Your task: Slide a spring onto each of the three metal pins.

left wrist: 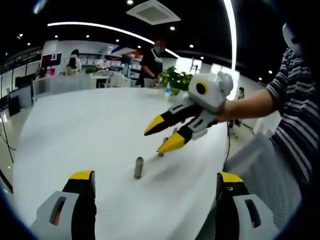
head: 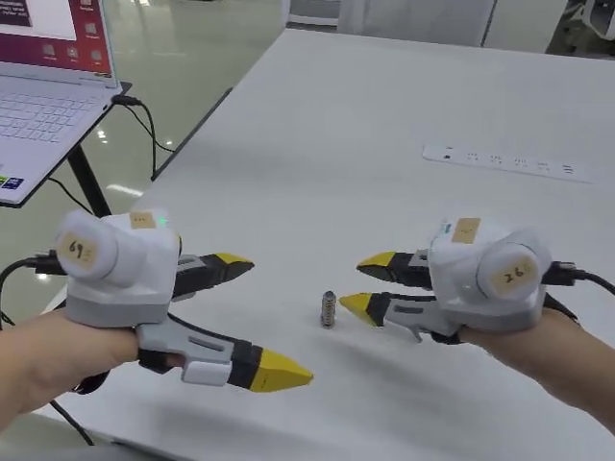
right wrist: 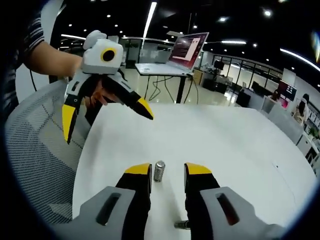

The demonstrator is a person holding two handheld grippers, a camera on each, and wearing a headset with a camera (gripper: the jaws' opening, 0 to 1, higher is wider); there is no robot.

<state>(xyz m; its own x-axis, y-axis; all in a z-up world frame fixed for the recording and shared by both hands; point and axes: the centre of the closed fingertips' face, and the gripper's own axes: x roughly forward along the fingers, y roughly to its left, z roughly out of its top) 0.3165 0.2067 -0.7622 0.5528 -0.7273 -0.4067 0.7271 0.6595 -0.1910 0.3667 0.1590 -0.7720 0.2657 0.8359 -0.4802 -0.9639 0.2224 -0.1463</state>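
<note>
Standing upright on white table (head: 384, 144): small grey metal pin (head: 328, 309). Just beside it, right gripper (head: 360, 283) hovering, fingers apart. Opposite, left gripper (head: 274, 317) hovering, fingers gaping wide.

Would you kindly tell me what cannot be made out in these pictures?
Right gripper view: a small piece lies at the bottom, partly hidden by the right gripper's jaws; spring or pin, unclear.
Left gripper view: a speck beside the right gripper's lower tip is too small to name.
Head view: the laptop is cut off by the edge, its screen blurred.
</note>
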